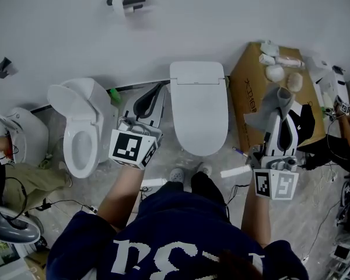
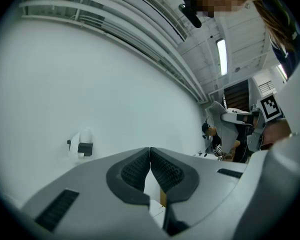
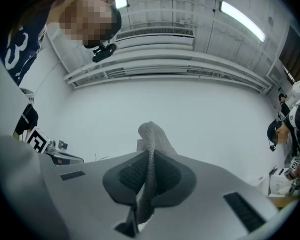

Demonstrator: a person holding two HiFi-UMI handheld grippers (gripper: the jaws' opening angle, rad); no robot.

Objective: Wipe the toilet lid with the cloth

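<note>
Toilet lid point(image 1: 198, 104), white and shut, lies between the two tongs and a little ahead of them. Cardboard box point(image 1: 251, 86) sits just beyond the right tongs point(image 3: 150, 159), which pinch the grey cloth point(image 3: 152, 134), its free end standing up past their tips, clear of the lid. Left tongs point(image 2: 150, 156) are pressed together on nothing.

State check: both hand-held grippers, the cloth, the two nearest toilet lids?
left hand-held gripper: shut, empty
right hand-held gripper: shut on cloth
cloth: pinched between jaws, clear of the toilet
middle toilet lid: closed
left toilet lid: raised
</note>
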